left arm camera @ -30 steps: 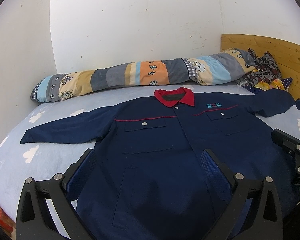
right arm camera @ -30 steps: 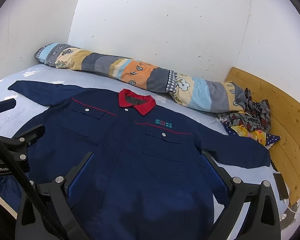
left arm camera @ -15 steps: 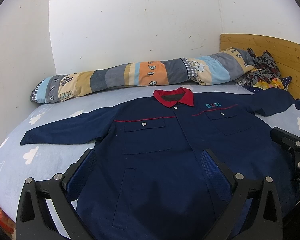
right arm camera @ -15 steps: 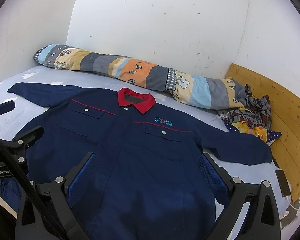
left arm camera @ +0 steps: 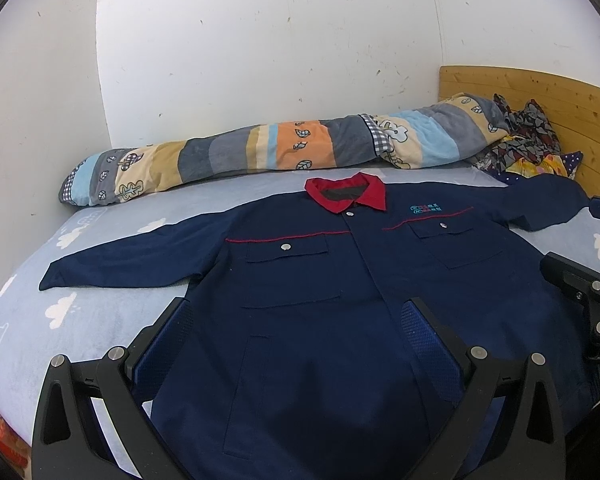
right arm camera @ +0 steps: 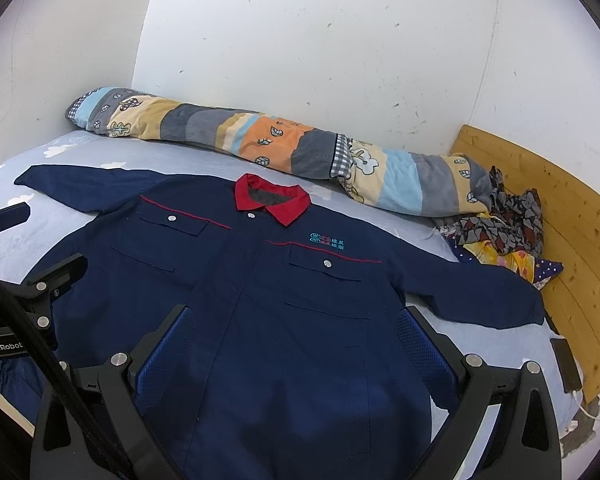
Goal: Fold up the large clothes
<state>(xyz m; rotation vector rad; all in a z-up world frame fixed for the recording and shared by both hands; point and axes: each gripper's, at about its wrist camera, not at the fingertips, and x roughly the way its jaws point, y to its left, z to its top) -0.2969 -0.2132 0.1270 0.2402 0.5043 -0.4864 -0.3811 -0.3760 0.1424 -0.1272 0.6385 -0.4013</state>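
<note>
Nearest to me, the left gripper [left arm camera: 300, 320] has its 2 blue-padded fingers [left arm camera: 172, 332] spread wide with nothing between them, hovering over the lower front of the jacket [left arm camera: 320, 300]. The right gripper [right arm camera: 296, 328] reads the same: jaws apart, released, pads [right arm camera: 424, 344] bare, above the hem area on its own side. In the left wrist view I see the right gripper's black frame at the right edge; in the right wrist view the left one's frame sits at the left edge, with a black cable [right arm camera: 40, 344] crossing in front. The jacket is navy, lying flat and face up on the bed [left arm camera: 100, 308], buttoned, both sleeves stretched out sideways, 1 to each side. It has 2 chest pockets with silver snaps, thin red piping across the chest, and a teal logo [right arm camera: 327, 241] on 1 breast. Beyond that, the red collar [left arm camera: 345, 192] points toward the wall. The sheet is pale blue with white clouds. Behind the collar, a long rolled quilt [left arm camera: 280, 148] in striped patches runs along the white wall [left arm camera: 260, 40]. Far right, a heap of patterned clothes [right arm camera: 500, 228] lies against the wooden headboard [right arm camera: 572, 240], and a dark phone-like object [right arm camera: 566, 364] rests near the bed's edge.
</note>
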